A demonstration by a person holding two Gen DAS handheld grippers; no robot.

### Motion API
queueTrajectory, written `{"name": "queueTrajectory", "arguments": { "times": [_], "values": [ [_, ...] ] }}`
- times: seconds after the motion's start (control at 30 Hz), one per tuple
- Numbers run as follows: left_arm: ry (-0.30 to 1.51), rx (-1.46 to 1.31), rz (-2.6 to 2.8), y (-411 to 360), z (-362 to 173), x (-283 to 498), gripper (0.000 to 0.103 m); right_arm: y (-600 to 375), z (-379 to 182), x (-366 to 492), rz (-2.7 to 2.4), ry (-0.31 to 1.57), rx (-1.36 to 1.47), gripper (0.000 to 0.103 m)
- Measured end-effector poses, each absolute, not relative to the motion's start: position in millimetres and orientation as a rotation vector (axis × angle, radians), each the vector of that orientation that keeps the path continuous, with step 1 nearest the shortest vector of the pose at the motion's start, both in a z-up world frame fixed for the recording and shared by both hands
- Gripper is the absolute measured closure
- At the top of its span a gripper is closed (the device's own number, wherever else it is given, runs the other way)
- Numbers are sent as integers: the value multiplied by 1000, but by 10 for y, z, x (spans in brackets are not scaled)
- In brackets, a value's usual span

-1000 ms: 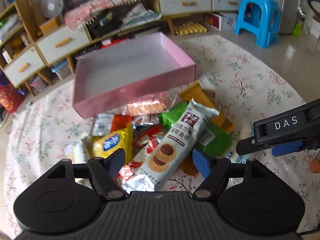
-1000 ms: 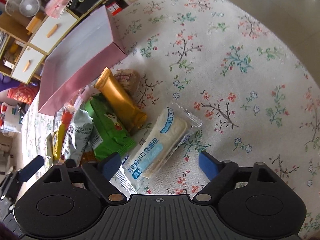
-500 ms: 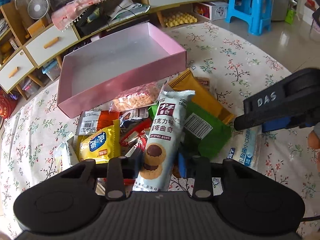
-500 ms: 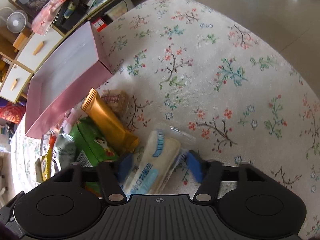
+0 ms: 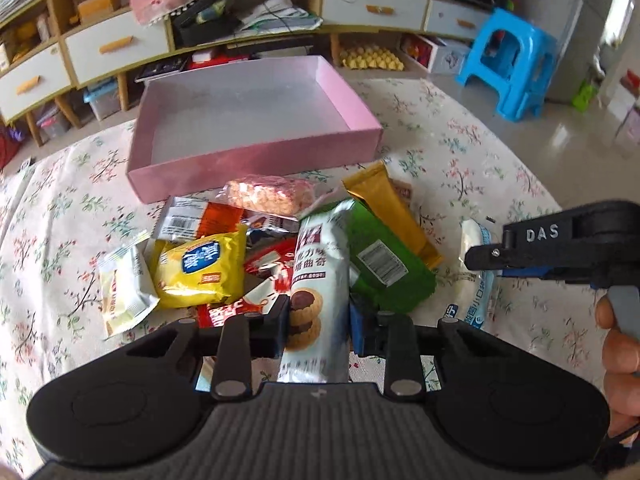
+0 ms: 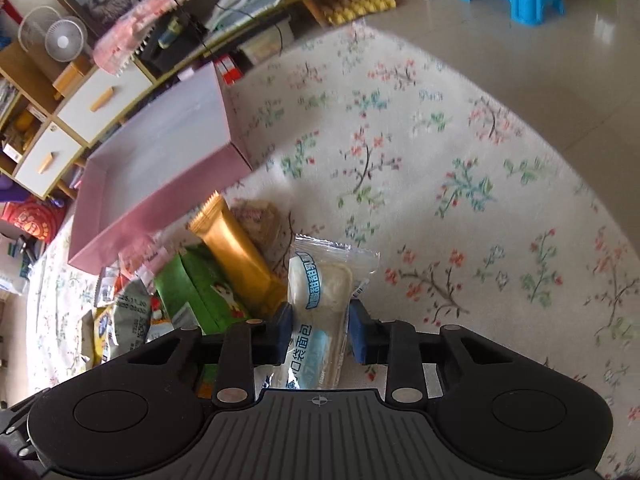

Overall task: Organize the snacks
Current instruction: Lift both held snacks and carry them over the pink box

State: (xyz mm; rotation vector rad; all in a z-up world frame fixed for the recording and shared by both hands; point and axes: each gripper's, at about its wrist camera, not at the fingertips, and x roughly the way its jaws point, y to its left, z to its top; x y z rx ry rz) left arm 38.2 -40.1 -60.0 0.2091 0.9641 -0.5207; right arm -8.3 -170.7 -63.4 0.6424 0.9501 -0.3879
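Observation:
A heap of snack packs lies on the flowered tablecloth in front of an empty pink box [image 5: 256, 164]. My left gripper [image 5: 319, 326] is closing, and its pads press both sides of a long white chocolate-tart cookie pack [image 5: 316, 264] on top of the heap. My right gripper [image 6: 320, 330] is closing too, with its pads against a clear-wrapped bread pack [image 6: 320, 284] just right of the heap. In the left wrist view the bread pack [image 5: 476, 240] shows under the right gripper's black body. The pink box [image 6: 160, 216] stands far left of the right gripper.
The heap holds a yellow pack [image 5: 200, 268], a green pack [image 5: 384, 264], a gold pack [image 5: 392, 212] and a small white pack [image 5: 124, 288]. A drawer cabinet [image 5: 116, 48] and a blue stool [image 5: 508, 60] stand beyond the table. A person's hand [image 5: 620, 344] is at the right edge.
Both pairs of jaws have narrowed from wide apart onto their packs. The cookie pack and the bread pack now lie straight along the fingers, and both views have tipped up a little.

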Motion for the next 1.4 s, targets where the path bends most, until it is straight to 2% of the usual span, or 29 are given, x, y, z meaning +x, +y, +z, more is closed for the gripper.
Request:
{"name": "queueTrajectory", "arguments": {
  "times": [0.37, 0.93, 1.2, 1.4],
  "values": [
    [990, 114, -515, -287, -573, 453, 77, -1679, -449, -146, -375, 879, 586, 75],
    [874, -96, -494, 64, -318, 515, 77, -1696, -145, -238, -357, 727, 510, 76],
    [769, -139, -393, 142, -171, 921, 77, -1754, 149, -23, -293, 633, 481, 76],
    [728, -152, -348, 112, -215, 1426, 77, -1773, 331, 474, -196, 612, 450, 76]
  ]
}}
